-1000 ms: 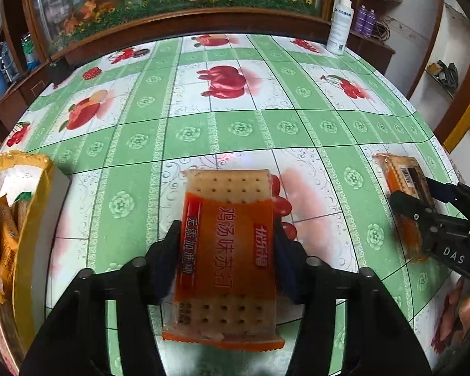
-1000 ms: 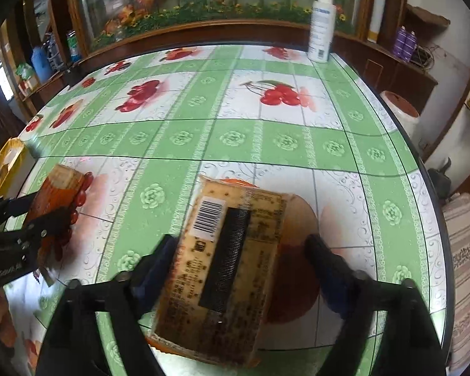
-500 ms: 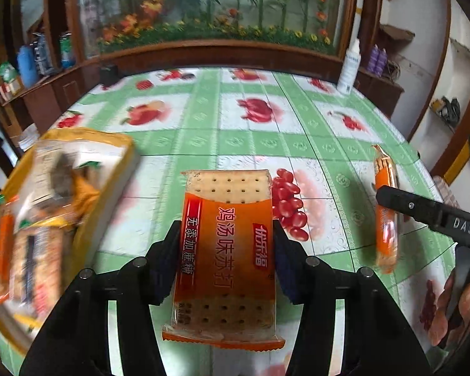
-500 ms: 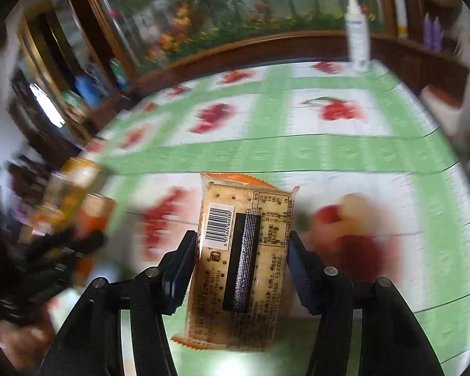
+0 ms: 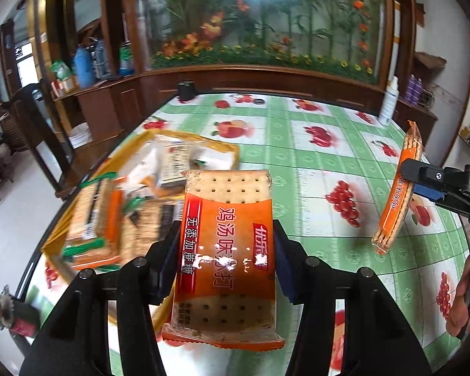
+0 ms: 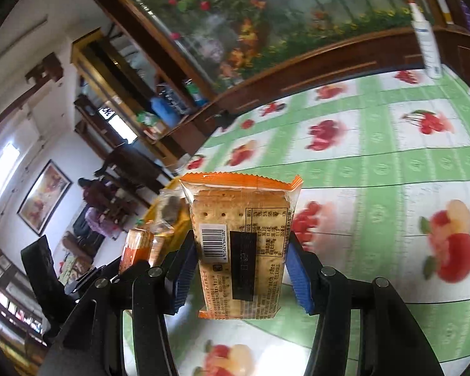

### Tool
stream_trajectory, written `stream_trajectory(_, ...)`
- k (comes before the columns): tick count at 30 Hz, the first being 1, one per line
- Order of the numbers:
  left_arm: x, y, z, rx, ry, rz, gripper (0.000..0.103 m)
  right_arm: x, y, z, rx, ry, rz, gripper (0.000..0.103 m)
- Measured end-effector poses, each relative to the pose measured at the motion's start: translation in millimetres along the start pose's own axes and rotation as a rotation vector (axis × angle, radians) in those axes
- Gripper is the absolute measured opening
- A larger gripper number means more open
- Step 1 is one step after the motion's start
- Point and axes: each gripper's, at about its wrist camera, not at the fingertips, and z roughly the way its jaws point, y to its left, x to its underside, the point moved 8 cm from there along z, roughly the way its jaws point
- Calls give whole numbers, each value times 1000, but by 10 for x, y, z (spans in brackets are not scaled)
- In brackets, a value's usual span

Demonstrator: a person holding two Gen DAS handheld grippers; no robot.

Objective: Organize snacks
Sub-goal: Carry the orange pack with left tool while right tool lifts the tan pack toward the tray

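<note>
My left gripper (image 5: 224,250) is shut on an orange cracker packet (image 5: 227,250), front label up, held above the table. To its left lies a yellow box (image 5: 134,194) filled with several snack packets. My right gripper (image 6: 239,268) is shut on a second cracker packet (image 6: 241,244), barcode side up, also in the air. That packet shows edge-on in the left wrist view (image 5: 398,188), held by the right gripper (image 5: 423,178). In the right wrist view the left gripper's packet (image 6: 136,247) shows low at the left, with the yellow box (image 6: 172,216) behind it.
A green and white fruit-print cloth (image 5: 313,156) covers the table. A white bottle (image 5: 388,103) stands at its far right edge and a small black cup (image 5: 186,91) at the far edge. Wooden cabinets ring the table. A person's hand (image 5: 460,304) shows at the right.
Both grippers have lifted their packets off the table and swung left. The yellow box has come fully into the left wrist view and into the right wrist view.
</note>
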Motion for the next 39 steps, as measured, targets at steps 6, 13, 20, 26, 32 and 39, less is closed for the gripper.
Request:
stream_trajectory(6,8,223,-96,-39,-25,-30,52,25,358,167,-51,24,-40,55)
stream_trajectory(13,44,486,-115,-63,-28,-65,52,69,633,312,-88,46,-71,55)
stream_trajectory(20,80,773,-50,-78,-19,-117,52,67,910,565,-114,77,-108,55)
stream_trajectory(26,94,1012,2,-85,-11,-163,52,-19,1168,819,-136,92,-142,55)
stream_trajectory(32,68,1139,-11,-92,-25,-180,52,-71,1411,1011,-151,99,-180,55)
stream_trajectory(39,13,1219,16,-95,-27,-192,52,-142,1595,1190,-171,107,-191,55)
